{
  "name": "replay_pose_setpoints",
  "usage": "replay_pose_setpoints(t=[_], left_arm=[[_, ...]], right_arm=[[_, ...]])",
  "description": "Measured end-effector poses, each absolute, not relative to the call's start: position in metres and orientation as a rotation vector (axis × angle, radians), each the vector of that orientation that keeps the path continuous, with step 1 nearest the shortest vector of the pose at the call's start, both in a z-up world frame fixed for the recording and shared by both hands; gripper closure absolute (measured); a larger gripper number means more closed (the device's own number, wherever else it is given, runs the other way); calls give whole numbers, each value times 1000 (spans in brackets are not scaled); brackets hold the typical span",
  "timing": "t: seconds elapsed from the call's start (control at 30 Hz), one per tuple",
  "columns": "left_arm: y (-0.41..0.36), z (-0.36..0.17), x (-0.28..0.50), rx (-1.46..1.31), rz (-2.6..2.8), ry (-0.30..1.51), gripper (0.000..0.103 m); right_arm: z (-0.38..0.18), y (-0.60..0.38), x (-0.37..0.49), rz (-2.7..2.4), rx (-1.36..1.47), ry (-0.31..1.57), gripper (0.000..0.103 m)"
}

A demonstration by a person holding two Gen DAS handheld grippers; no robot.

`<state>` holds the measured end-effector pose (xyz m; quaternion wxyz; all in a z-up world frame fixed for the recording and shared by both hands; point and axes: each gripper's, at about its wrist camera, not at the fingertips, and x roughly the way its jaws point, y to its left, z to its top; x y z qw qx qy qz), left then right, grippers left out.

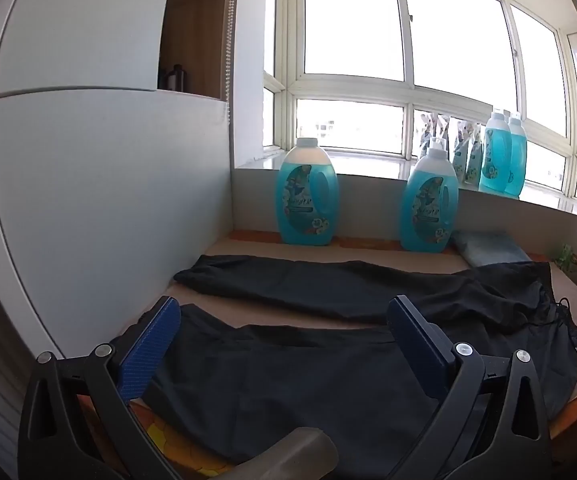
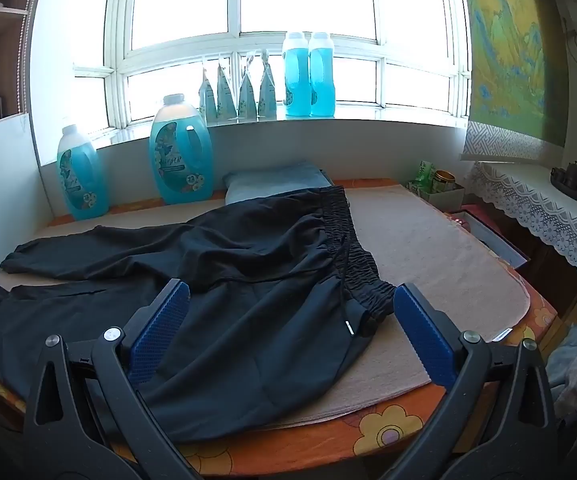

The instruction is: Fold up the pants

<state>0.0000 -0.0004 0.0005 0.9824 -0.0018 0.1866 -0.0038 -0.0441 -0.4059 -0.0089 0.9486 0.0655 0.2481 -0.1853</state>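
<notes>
While both tilt downward, left claw [image 1: 284, 320] and right claw [image 2: 291, 306] hover spread above black pants [image 2: 248, 264]

Home laundry nook: detergent jugs [image 2: 180, 156] on windowsill [image 2: 368, 120], lace-trimmed shelf [image 2: 544, 208], scroll painting [image 2: 508, 52].

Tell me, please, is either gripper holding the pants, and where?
Nothing is held: the left gripper and right gripper both stand open above the black pants.
</notes>
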Motion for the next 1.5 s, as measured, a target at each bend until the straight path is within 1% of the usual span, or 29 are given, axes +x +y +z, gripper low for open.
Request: replay_pose_setpoints(t=[0.13,0.47,0.67,1.5], left_arm=[[3,1,-4,-28,3,359,0],[6,-2,0,-34,8,382,0],[3,-1,-2,-22,9,379,0],[3,0,-2,-23,11,378,0]], right_arm=[[-10,-408,-46,-382,131,502,0],[1,-390,-38,-380,111,508,0],[-8,-394,-40,-370,107,508,0],[-8,-393,-40,-368,112,508,0]])
